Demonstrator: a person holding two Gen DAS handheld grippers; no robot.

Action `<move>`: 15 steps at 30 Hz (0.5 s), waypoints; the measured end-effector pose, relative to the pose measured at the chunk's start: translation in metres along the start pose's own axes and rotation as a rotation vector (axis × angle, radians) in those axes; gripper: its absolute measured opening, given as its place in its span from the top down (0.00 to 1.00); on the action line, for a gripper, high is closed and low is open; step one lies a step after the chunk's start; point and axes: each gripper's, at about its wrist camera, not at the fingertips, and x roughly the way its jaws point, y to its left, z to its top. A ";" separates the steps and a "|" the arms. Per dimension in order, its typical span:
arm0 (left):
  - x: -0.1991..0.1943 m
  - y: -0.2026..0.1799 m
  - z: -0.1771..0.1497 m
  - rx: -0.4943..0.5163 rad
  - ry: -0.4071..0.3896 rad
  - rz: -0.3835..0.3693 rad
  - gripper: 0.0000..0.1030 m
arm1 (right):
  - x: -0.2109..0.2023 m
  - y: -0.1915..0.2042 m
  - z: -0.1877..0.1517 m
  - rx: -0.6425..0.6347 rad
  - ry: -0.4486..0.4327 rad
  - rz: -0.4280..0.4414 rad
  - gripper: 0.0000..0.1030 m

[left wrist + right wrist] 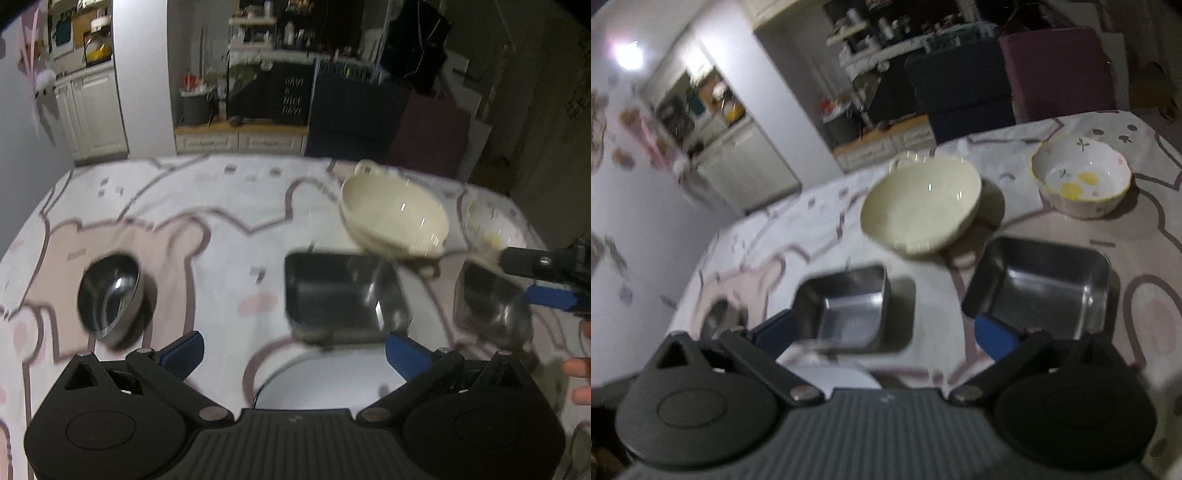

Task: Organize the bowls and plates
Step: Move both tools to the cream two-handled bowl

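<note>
Both grippers stand wide open with nothing between their blue pads. From the left wrist, the left gripper [293, 354] hangs over the counter [221, 206]; a white plate [325, 384] lies just beneath, a square steel tray [343, 295] beyond, a round steel bowl [110, 295] to the left, cream bowls [395, 218] far right. From the right wrist, the right gripper [886, 336] faces two steel trays [846, 306] [1045, 284], a cream bowl [923, 206] behind them and a flowered bowl [1082, 181] far right.

White cabinets [92, 114], cluttered shelves [255, 33], dim light
</note>
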 end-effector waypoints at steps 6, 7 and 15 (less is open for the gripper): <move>0.008 -0.013 0.037 0.017 -0.063 -0.027 0.00 | 0.020 -0.008 0.031 0.094 -0.089 0.015 0.00; 0.010 -0.015 0.043 0.017 -0.071 -0.032 0.00 | 0.024 -0.012 0.035 0.123 -0.102 0.024 0.00; 0.039 -0.018 0.075 0.013 -0.091 -0.043 0.00 | 0.082 -0.048 0.059 0.368 -0.059 0.041 0.01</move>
